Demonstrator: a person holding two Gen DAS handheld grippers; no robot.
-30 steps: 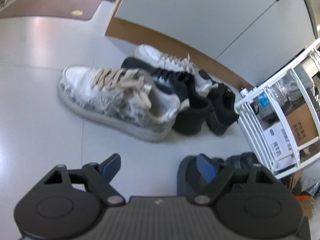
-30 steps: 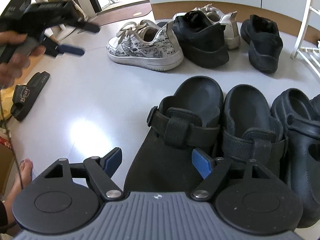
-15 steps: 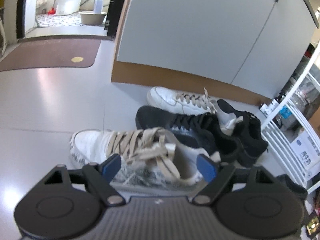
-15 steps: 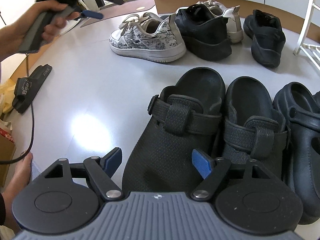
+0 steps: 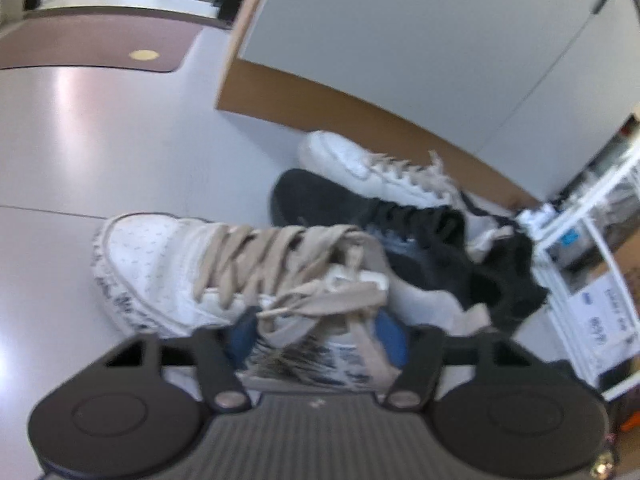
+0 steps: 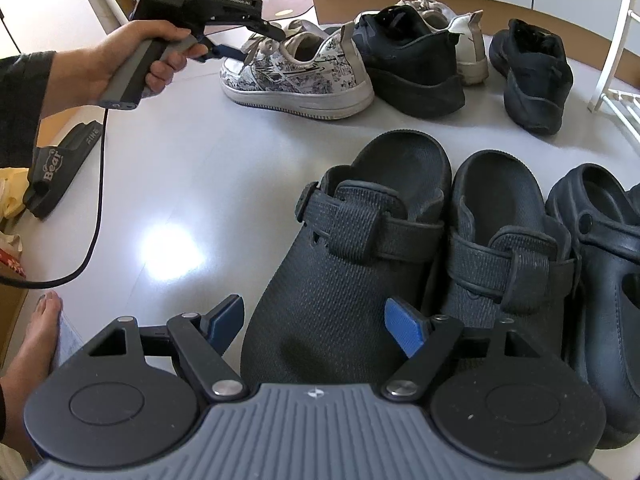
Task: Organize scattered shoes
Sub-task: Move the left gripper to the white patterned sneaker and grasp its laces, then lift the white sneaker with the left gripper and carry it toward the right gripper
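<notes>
Beige laces of the patterned white sneaker [image 5: 224, 276] fill the space between the fingers of the left tool [image 5: 316, 332], which stands spread around the shoe's tongue and collar without yet pinching anything, as far as the blurred wrist view shows. From the right wrist view, that tool's fingertips [image 6: 276, 34] hover at the laces near the sneaker's throat. Beyond the sneaker, a black trainer [image 5: 360, 216] and a white lace-up sneaker [image 5: 360, 164] lie against the wall, with another black shoe [image 6: 532, 76] further to the right.

The right tool [image 6: 316, 326] is also spread and holds nothing; a black strapped clog [image 6: 344, 264] sits straight ahead of it, touching its mate [image 6: 500, 248], with a dark rubber clog [image 6: 600, 248] further right.

The step in hand looks like grasping the patterned sneaker. Next the left tool should close on the firm collar or tongue rather than on loose laces, then lift the sneaker towards its partner.
</notes>
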